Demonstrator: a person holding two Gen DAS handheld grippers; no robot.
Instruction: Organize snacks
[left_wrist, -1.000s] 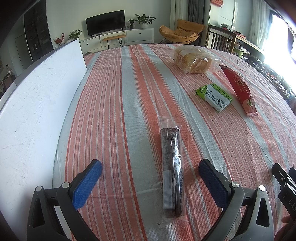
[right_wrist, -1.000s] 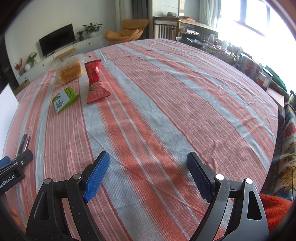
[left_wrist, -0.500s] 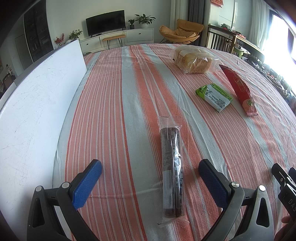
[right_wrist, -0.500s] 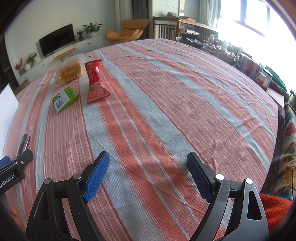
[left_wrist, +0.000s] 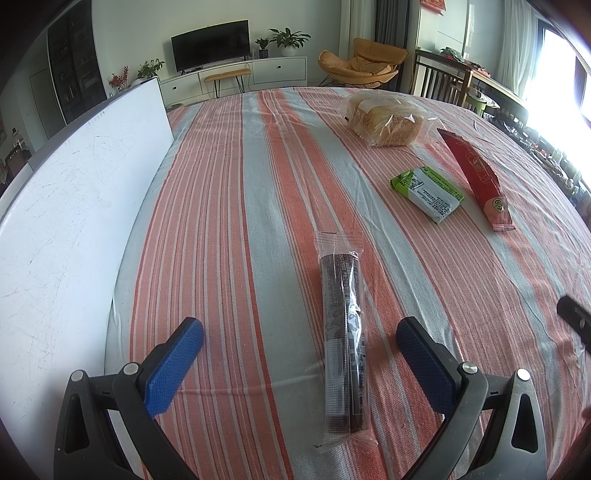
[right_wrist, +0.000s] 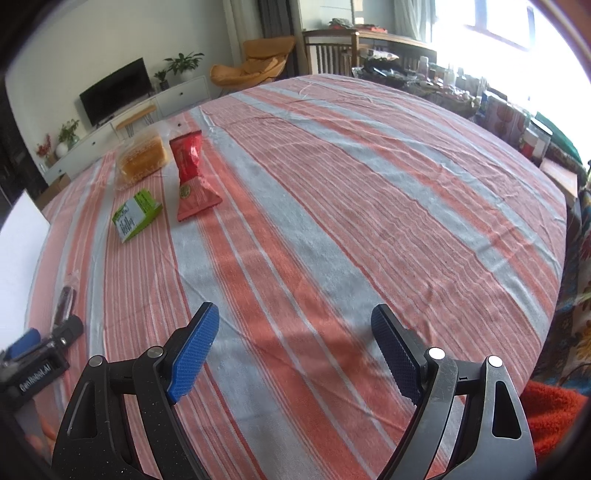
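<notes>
A long dark snack roll in clear wrap (left_wrist: 343, 339) lies on the striped tablecloth between the open fingers of my left gripper (left_wrist: 299, 343); I cannot tell that they touch it. Farther right lie a green packet (left_wrist: 428, 192), a red pouch (left_wrist: 476, 181) and bagged bread (left_wrist: 384, 118). My right gripper (right_wrist: 295, 332) is open and empty over bare cloth. In the right wrist view the green packet (right_wrist: 135, 214), red pouch (right_wrist: 192, 173), bread (right_wrist: 142, 158) and roll (right_wrist: 64, 302) lie far left, beside the left gripper's body (right_wrist: 37, 365).
A white board (left_wrist: 70, 236) stands along the table's left side. The table's right edge (right_wrist: 554, 236) drops off to cluttered furniture. A TV unit, plants and an orange chair stand behind the table.
The right gripper has shifted slightly, its view blurred and tilted a little; its tip sits farther right in the left wrist view. The left gripper and snacks have not moved.
</notes>
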